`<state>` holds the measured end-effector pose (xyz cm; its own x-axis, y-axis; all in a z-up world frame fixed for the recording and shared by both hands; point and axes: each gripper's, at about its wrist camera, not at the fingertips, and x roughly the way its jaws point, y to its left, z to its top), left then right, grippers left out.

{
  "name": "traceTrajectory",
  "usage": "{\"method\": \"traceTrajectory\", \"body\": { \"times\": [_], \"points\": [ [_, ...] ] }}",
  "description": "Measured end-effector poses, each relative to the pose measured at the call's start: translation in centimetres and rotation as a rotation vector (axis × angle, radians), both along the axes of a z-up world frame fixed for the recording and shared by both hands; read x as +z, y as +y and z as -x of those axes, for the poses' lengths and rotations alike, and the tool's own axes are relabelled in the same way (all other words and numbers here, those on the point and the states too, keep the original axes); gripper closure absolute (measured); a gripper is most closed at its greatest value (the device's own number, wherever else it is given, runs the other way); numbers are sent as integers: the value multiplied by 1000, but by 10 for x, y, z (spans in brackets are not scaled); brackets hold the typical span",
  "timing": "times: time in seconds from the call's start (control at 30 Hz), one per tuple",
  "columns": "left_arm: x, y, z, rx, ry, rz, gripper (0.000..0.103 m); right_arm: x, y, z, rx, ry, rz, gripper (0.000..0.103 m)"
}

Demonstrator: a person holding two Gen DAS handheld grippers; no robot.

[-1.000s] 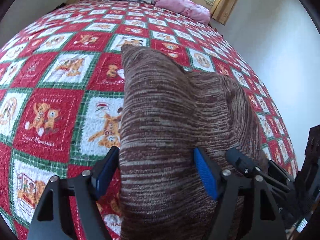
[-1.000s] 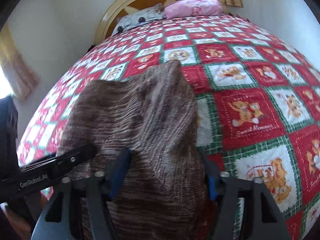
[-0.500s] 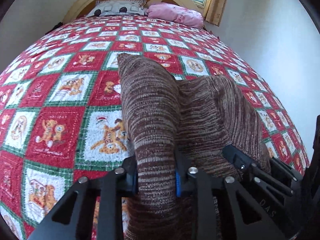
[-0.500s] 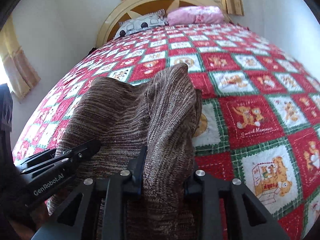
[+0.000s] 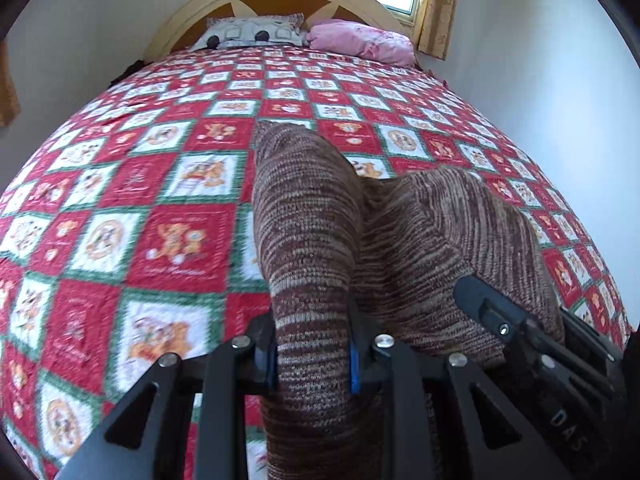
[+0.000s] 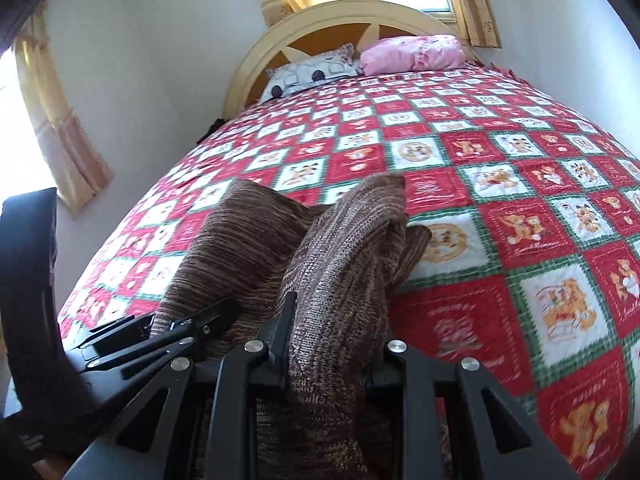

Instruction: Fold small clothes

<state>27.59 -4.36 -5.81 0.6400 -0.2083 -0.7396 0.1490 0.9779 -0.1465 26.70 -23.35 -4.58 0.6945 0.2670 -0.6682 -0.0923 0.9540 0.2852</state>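
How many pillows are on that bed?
2, both against the headboard at the far end: a grey patterned pillow on the left and a pink pillow to its right. More could lie hidden behind them.

Left claw (image 5: 312, 354) pinched tight, right claw (image 6: 328, 344) likewise – both angled downward, side by side

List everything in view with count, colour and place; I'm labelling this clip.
garment: one, brown striped knit, on the quilt, near edge bunched and gripped in two places
quilt: one, red, green and white patchwork, covering the bed
pillows: two, grey patterned and pink, at the headboard
headboard: one, cream arched
curtains: yellow, at the windows
left hand-held gripper: black, shut on the garment
right hand-held gripper: black, shut on the garment
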Motion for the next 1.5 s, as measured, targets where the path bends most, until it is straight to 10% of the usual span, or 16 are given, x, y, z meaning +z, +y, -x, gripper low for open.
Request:
{"method": "traceTrajectory", "body": {
  "times": [0.77, 1.5],
  "points": [
    [-9, 115, 34, 159, 20, 38, 77, 6, 117, 28, 177, -5, -3, 77],
    [-33, 231, 6, 410, -1, -36, 76, -25, 254, -37, 398, -47, -30, 77]
  ]
}}
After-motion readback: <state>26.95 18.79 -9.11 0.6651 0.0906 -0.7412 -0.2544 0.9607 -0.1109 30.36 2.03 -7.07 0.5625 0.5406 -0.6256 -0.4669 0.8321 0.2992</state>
